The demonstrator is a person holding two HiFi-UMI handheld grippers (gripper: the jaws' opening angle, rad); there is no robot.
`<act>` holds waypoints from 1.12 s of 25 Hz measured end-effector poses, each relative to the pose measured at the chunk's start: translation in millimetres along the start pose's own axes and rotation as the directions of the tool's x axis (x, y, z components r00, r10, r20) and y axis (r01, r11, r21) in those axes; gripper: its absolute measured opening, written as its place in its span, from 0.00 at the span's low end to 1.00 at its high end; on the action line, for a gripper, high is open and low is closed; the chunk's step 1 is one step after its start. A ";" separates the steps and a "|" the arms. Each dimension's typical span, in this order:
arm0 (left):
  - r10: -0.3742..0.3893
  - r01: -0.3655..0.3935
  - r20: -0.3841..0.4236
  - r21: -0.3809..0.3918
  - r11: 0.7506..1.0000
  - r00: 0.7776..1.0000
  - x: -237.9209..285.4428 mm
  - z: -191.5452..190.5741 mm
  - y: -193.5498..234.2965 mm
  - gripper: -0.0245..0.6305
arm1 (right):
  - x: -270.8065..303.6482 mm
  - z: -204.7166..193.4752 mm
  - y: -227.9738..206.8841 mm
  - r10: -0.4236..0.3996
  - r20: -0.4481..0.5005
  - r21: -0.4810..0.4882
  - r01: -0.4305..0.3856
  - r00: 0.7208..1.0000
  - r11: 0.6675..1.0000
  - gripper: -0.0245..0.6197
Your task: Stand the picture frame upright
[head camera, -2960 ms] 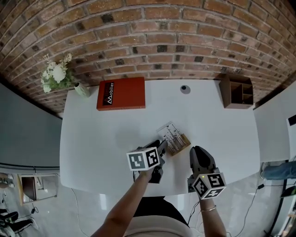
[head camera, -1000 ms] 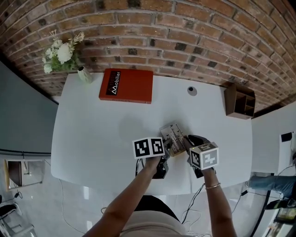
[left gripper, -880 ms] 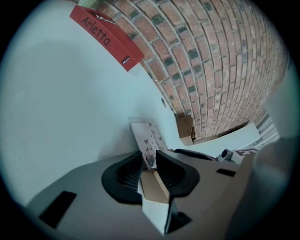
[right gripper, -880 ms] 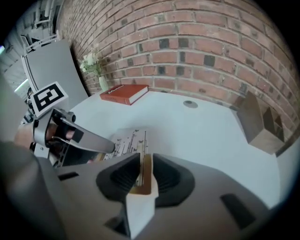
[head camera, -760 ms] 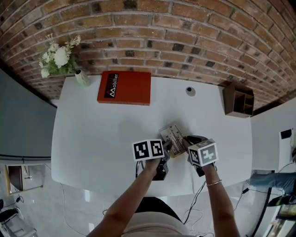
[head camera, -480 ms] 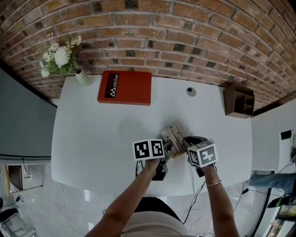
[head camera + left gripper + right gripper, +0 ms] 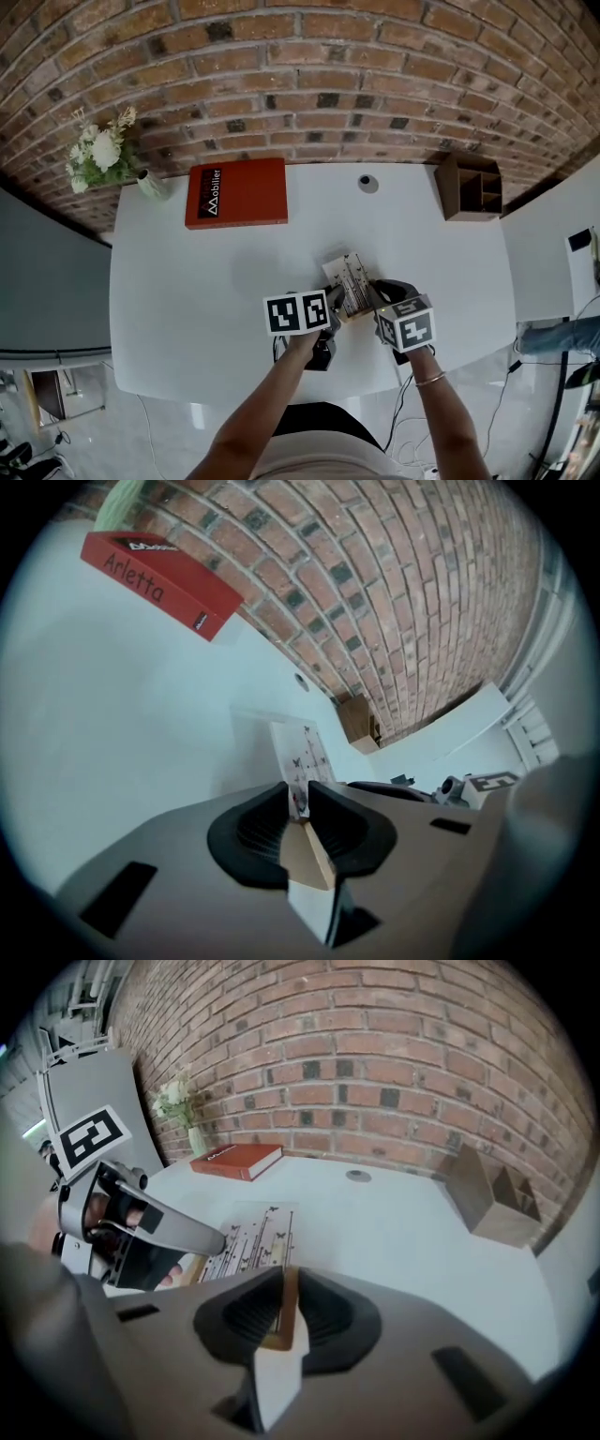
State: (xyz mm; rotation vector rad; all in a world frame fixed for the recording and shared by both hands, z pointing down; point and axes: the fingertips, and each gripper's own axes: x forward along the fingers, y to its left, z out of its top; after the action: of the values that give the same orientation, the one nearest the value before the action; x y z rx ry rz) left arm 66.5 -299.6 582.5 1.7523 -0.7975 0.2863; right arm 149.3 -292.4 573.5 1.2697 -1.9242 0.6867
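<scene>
1. Picture frame (image 7: 349, 283): on the white tabletop (image 7: 187, 281), front-centre, right between the two grippers. Printed face is up, with butterflies and fine lines visible and a wooden border at the near end. Not upright yet. Can't tell whether the near edge is off the surface.
2. Left gripper (image 7: 334, 311): fingers clamped on the frame's near-left edge. Its own view shows the thin wooden edge pinched between them, pads pressed on both faces. The fingers have just been closing, with the frame between them.
3. Right gripper (image 7: 375, 295): fingers closed on the frame's wooden border at the near-right side. Its view shows the edge sandwiched tight between the pads.
4. Both grippers pitch downward toward the frame, marker cubes facing the head camera. Their tips sit close together, with the frame's near end spanning them.
5. The right gripper view also catches the left gripper's tip touching the frame's left edge.
6. Rest of the tabletop:
   - Red book (image 7: 236, 193) lies flat at the back left.
   - Vase of white flowers (image 7: 103, 155) is at the back-left corner, just beside the book.
   - Small round grey object (image 7: 367, 184) sits back centre.
   - Wooden desk organiser (image 7: 473, 186) is back right, by the brick wall (image 7: 328, 75).
   - All are well apart from the frame.
</scene>
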 end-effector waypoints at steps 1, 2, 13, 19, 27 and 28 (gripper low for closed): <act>0.004 -0.004 -0.002 0.022 1.000 1.000 -0.7 0.9 -1.8 0.13 | -1.9 -0.6 -0.4 -0.007 0.013 0.011 0.006 1.000 1.000 0.12; 0.010 -0.009 -0.003 0.044 0.999 1.000 -1.5 1.8 -3.5 0.13 | -3.6 -1.0 -0.6 -0.014 0.026 0.022 0.014 1.000 1.000 0.12; 0.018 -0.012 -0.020 0.279 0.960 1.000 -4.7 2.4 -23.2 0.12 | -23.2 -3.8 -0.1 -0.110 0.163 0.076 0.098 0.981 0.992 0.12; 0.008 0.002 -0.023 0.408 0.913 1.000 -7.2 1.9 -34.0 0.12 | -31.0 -11.4 1.6 -0.145 0.192 0.099 0.127 0.971 0.987 0.12; 0.008 -0.005 -0.004 0.543 0.839 1.000 -12.9 -3.6 -44.0 0.12 | -38.5 -19.3 3.9 -0.177 0.219 0.128 0.152 0.959 0.980 0.12; 0.009 -0.008 0.001 0.554 0.832 1.000 -13.7 -4.4 -44.8 0.11 | -39.2 -20.4 4.3 -0.177 0.220 0.126 0.152 0.959 0.980 0.12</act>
State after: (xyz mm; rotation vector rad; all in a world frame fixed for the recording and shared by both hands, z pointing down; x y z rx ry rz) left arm 85.9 -284.4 542.4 2.2928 -0.7664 0.5711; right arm 160.9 -254.2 554.1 1.6194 -1.9559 0.5853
